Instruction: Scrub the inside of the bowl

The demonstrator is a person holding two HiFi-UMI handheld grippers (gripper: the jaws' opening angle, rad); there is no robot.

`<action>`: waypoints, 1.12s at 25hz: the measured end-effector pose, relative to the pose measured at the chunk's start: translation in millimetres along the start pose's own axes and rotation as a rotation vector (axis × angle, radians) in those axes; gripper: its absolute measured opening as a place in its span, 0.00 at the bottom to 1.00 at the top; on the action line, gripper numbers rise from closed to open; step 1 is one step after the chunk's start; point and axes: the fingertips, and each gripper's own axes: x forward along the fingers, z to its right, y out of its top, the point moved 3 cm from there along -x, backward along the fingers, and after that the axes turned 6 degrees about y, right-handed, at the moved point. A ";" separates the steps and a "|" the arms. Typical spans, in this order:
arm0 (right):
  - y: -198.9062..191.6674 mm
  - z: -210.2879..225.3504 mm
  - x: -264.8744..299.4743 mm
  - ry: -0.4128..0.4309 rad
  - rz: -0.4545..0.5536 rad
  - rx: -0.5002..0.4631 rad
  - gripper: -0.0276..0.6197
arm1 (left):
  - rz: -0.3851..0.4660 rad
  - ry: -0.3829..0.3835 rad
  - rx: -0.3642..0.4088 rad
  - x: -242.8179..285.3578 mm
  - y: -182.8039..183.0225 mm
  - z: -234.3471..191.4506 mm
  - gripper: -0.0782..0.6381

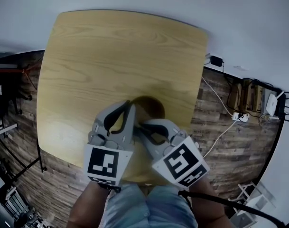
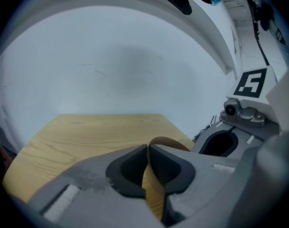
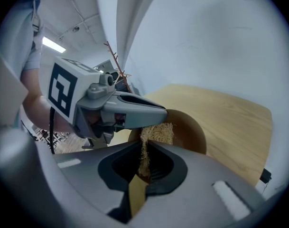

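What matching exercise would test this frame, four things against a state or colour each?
Things:
1. left gripper
2. right gripper
3. bowl
4. table

States or colours:
A. shut on the scrubber
B. light wood
C. shut on the bowl
D. brown and round

Pairs: 1-C, 2-A, 3-D, 4-B
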 end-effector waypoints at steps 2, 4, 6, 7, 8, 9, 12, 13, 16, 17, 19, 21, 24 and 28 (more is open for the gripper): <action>-0.6 -0.6 -3.5 0.004 -0.001 0.002 0.08 | 0.000 0.001 0.006 0.1 0.6 0.8 0.16; -1.7 -1.7 -6.0 0.005 -0.002 0.007 0.08 | -0.001 0.003 0.013 0.0 0.3 1.8 0.16; -2.9 -5.0 -9.7 0.006 -0.001 0.006 0.08 | 0.000 0.007 0.024 -1.1 0.0 2.5 0.16; -3.6 -7.4 -12.2 0.007 0.001 0.004 0.08 | 0.002 0.007 0.037 -2.0 0.1 3.1 0.16; -4.4 -10.0 -14.9 0.008 0.002 0.002 0.08 | 0.006 0.005 0.053 -3.0 0.4 4.1 0.16; -5.4 -12.5 -17.8 0.009 0.004 -0.001 0.08 | 0.009 0.004 0.069 -4.1 0.9 5.4 0.16; -9.2 -18.8 -26.6 0.017 0.004 -0.012 0.08 | 0.018 0.012 0.104 -5.4 1.8 6.7 0.16; -10.8 -21.3 -29.7 0.024 0.005 -0.014 0.08 | 0.014 0.021 0.102 -5.4 1.5 5.7 0.16; -13.8 -29.0 -43.1 0.046 0.032 -0.009 0.08 | 0.000 0.050 0.085 -5.4 1.2 1.5 0.16; -13.6 -29.5 -48.9 0.040 0.044 -0.009 0.08 | 0.003 0.057 0.090 -5.8 1.6 0.2 0.16; -11.6 -25.7 -60.4 0.000 0.061 -0.015 0.08 | 0.008 0.064 0.105 -7.0 3.2 0.4 0.16; -8.9 -18.1 -69.0 -0.058 0.065 -0.042 0.08 | 0.008 0.063 0.106 -8.2 5.3 5.1 0.16; -4.2 -5.4 -75.5 -0.147 0.058 -0.108 0.08 | 0.005 0.050 0.131 -9.2 4.2 14.7 0.16; 0.5 5.3 -69.0 -0.216 0.014 -0.170 0.08 | 0.006 0.034 0.152 -10.9 3.5 19.8 0.16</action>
